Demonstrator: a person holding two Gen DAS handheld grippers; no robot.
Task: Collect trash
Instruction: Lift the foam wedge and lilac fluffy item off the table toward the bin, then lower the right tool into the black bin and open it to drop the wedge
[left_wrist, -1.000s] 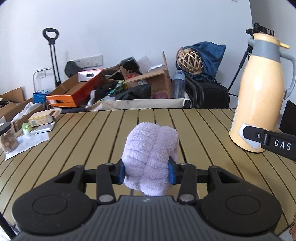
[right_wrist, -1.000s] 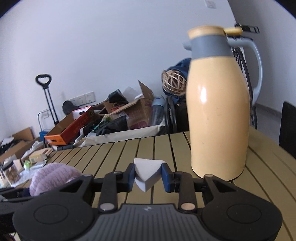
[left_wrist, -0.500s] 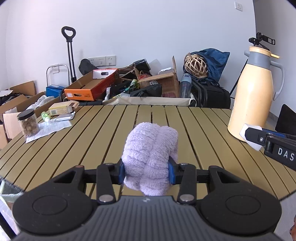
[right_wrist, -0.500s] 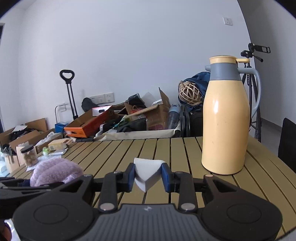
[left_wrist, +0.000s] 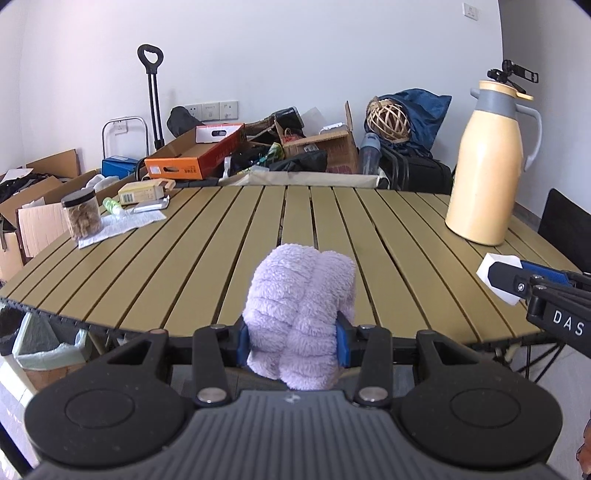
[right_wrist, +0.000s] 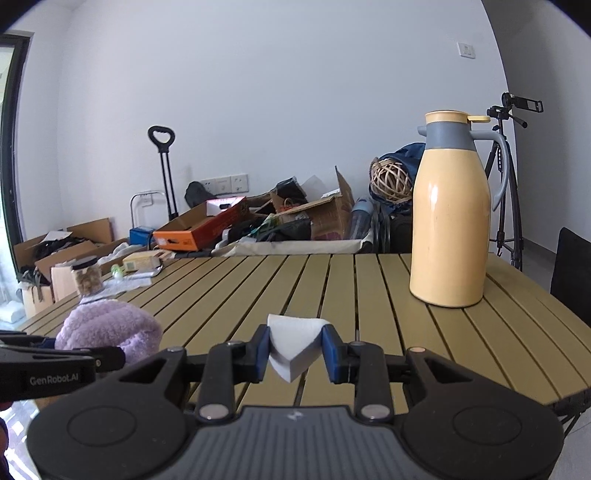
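Left tool clamped on lilac fluffy cloth, held at near edge of slatted worktop. Right tool clamped on folded white paper, above worktop near yellow jug.

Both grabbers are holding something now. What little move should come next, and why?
Probably swing the right gripper left toward the bin below the table edge. It is shut on folded white paper, likely trash, and the paper hangs in the air near the table's front. The left gripper is shut on a purple cloth, so it can wait.
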